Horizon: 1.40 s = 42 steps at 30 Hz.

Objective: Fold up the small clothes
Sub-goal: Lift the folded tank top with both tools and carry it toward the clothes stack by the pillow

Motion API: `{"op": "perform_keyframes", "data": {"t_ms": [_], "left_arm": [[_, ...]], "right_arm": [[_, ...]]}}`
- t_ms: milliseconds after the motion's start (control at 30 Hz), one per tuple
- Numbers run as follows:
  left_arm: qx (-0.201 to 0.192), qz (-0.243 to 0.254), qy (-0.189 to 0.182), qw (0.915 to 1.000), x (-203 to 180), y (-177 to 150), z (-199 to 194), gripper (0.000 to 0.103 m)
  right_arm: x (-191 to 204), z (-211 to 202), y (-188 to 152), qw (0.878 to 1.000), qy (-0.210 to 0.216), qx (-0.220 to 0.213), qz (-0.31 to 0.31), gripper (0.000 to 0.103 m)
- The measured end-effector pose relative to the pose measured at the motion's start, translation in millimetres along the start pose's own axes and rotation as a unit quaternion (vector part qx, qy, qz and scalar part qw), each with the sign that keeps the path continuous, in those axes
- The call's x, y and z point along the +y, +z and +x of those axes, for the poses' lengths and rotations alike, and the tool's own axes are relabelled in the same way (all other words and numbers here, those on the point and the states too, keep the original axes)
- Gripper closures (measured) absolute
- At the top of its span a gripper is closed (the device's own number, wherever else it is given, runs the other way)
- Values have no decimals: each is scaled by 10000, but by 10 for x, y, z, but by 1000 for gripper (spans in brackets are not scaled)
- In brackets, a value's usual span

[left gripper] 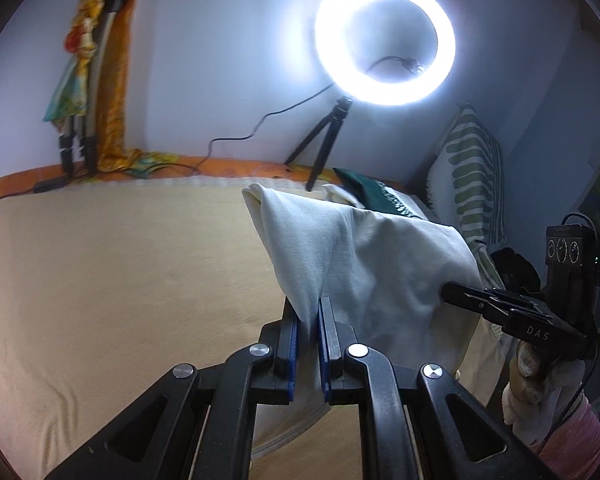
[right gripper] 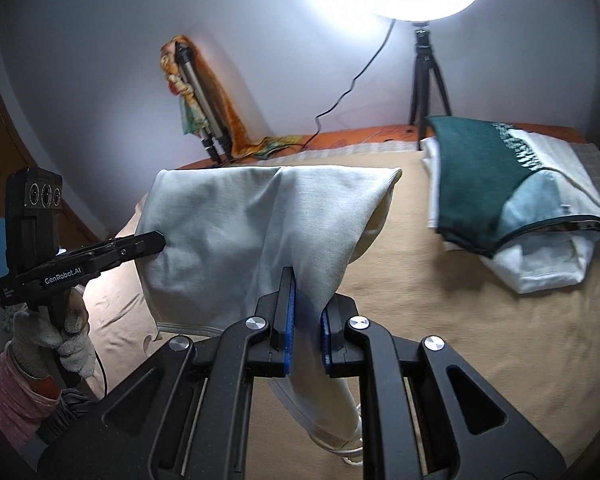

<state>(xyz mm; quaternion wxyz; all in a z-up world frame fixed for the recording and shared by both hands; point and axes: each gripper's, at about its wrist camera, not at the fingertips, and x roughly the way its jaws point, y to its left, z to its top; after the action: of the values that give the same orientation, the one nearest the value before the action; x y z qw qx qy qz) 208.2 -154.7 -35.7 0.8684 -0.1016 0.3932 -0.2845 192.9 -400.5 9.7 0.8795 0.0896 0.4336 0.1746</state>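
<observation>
A small pale grey-white garment (left gripper: 364, 256) hangs lifted above the beige bed cover (left gripper: 120, 280), stretched between both grippers. My left gripper (left gripper: 309, 308) is shut on its edge; it also shows in the right wrist view (right gripper: 160, 242) at the garment's left side. My right gripper (right gripper: 309, 292) is shut on the garment (right gripper: 240, 232); in the left wrist view it (left gripper: 446, 290) pinches the garment's right side.
A pile of clothes with a dark green top (right gripper: 480, 176) lies at the far right of the bed. A lit ring light (left gripper: 384, 40) on a tripod stands at the back edge. A folded tripod draped in orange cloth (left gripper: 100, 80) leans on the wall. A striped pillow (left gripper: 472, 176) stands at right.
</observation>
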Motion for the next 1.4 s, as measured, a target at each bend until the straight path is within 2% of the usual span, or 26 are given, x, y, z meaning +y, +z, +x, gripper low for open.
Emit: {"op": "perform_keyframes", "data": {"t_ms": [400, 767, 1033, 1400], "left_arm": [[69, 249, -434, 9987, -712, 335, 734, 97], [213, 473, -745, 9959, -1299, 716, 1410, 97], [244, 615, -670, 9956, -1533, 1004, 1915, 98], [364, 584, -374, 9969, -1443, 1210, 2445, 98]], "right_arm": [[-834, -412, 211, 9977, -637, -173, 144, 92], [-1639, -658, 576, 9911, -1218, -406, 361, 92], [-2082, -552, 854, 9856, -1585, -445, 399, 92], [-2433, -53, 1151, 9826, -1798, -273, 387, 92]]}}
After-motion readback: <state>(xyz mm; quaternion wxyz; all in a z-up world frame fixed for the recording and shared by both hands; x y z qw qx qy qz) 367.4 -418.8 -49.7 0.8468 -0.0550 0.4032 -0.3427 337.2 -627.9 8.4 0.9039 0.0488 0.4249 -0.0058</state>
